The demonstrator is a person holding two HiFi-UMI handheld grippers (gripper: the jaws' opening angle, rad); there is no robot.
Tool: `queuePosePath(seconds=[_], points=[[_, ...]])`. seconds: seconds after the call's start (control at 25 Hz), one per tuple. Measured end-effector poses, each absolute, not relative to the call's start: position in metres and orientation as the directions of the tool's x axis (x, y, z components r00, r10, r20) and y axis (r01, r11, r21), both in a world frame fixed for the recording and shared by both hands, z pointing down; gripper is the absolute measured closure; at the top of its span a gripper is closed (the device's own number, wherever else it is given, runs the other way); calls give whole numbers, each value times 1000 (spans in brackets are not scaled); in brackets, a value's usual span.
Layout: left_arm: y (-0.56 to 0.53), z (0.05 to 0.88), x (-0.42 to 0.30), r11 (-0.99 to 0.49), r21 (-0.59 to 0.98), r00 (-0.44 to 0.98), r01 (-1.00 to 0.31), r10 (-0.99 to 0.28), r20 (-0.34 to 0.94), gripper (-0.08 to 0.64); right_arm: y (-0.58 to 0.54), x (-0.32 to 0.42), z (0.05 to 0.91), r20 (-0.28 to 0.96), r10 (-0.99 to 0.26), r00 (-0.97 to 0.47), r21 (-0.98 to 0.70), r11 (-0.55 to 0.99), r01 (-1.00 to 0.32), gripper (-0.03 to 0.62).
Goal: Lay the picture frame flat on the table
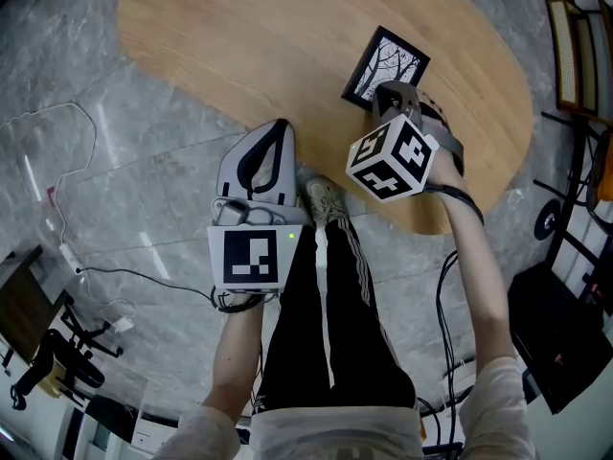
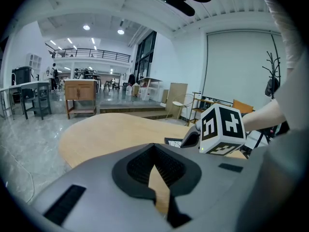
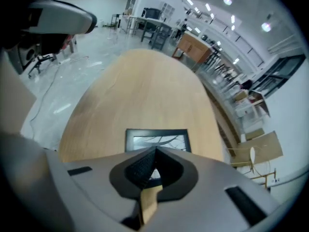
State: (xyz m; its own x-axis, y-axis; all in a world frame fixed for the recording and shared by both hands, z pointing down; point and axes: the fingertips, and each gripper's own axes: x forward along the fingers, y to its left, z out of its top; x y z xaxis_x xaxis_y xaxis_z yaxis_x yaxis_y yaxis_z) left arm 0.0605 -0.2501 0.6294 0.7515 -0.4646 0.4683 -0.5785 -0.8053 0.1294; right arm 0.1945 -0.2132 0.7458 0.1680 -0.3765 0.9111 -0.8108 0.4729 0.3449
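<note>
A black picture frame (image 1: 388, 65) with a bare-tree print lies flat on the oval wooden table (image 1: 268, 36), toward its right end. My right gripper (image 1: 391, 94) hangs just above the frame's near edge, pointing steeply down, shut, nothing between its jaws. In the right gripper view the frame (image 3: 157, 140) lies flat just beyond the closed tips of my right gripper (image 3: 155, 150). My left gripper (image 1: 280, 126) is shut and empty by the table's near edge, well left of the frame. The left gripper view shows my left gripper (image 2: 154, 146) with jaws meeting, and the frame (image 2: 174, 142) far off.
A wooden chair (image 1: 575, 46) stands beyond the table's right end. Cables (image 1: 77, 257) trail over the marble floor at left. A black case (image 1: 556, 338) sits on the floor at right. The person's shoe (image 1: 324, 199) is under the table's near edge.
</note>
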Motion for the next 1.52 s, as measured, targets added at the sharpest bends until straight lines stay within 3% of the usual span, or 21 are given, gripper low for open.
queuePosePath(seconds=[0.4,0.84,1.16,1.52], points=[[-261,576,64,-804,101,760,-586,-501,414,551,-262,205,627,713,-667,217,431,173,-886,588],[-281,383,51,-766,59,752,-641,-610,250,551,-278,166,362,325,-923,207,241,-131,-962,588],[-247,245,-4,-706,19,699,-708,-695,168,551,-213,103,210,76,-992,96,-47,-100,-994,588],[-201,183,-54,-656,-91,648,-749,-754,106,551,-166,26,178,71,-995,-68,-39,66,-997,588]])
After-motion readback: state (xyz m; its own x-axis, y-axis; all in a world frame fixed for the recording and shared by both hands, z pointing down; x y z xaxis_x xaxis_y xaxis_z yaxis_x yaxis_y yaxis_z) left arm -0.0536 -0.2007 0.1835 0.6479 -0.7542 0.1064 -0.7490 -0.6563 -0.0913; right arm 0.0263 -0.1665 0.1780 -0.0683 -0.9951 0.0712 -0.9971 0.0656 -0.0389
